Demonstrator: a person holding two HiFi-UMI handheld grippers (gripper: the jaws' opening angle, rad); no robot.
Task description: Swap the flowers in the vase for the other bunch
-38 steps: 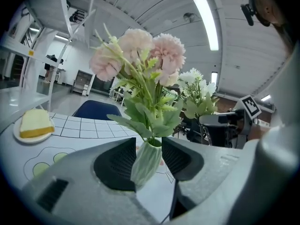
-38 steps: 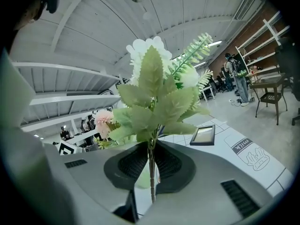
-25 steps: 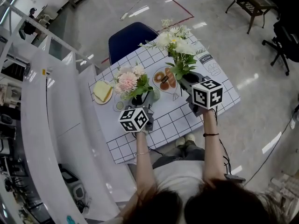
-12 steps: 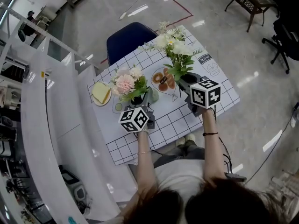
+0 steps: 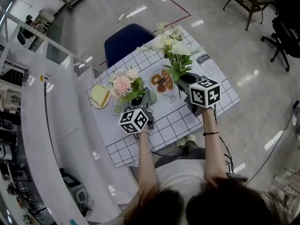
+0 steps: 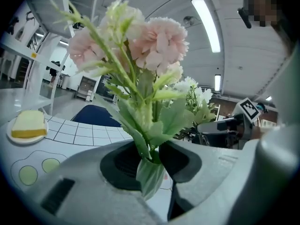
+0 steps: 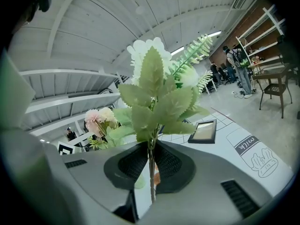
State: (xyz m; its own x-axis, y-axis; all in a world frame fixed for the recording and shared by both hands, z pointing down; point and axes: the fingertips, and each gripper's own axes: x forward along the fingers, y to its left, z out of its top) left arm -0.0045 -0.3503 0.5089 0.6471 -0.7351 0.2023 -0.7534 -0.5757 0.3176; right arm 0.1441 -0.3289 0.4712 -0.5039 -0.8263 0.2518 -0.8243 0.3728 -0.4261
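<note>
A pink flower bunch [image 5: 123,84] [image 6: 150,36] stands upright by a grey-green vase [image 5: 152,97] on the checked table [image 5: 178,121]. My left gripper [image 5: 140,103] [image 6: 152,156] has just been closing. Its dark pads [image 6: 123,162] now press on the pink bunch's leafy stems from both sides. To the right, my right gripper [image 5: 187,81] [image 7: 151,161] is shut on the thin stem of a white flower bunch [image 5: 172,43] [image 7: 152,93] and holds it upright above the table. The vase's mouth is hidden by leaves.
On the table are a plate with a yellow slice [image 5: 101,94] [image 6: 28,124], a plate of pastries [image 5: 161,81] and a small saucer [image 5: 117,109]. A dark card [image 7: 204,131] lies at the far right. A blue chair [image 5: 127,39] stands behind the table, and white shelving runs along the left.
Both grippers and both bunches stay about where they were. The head view has only drifted slightly.
</note>
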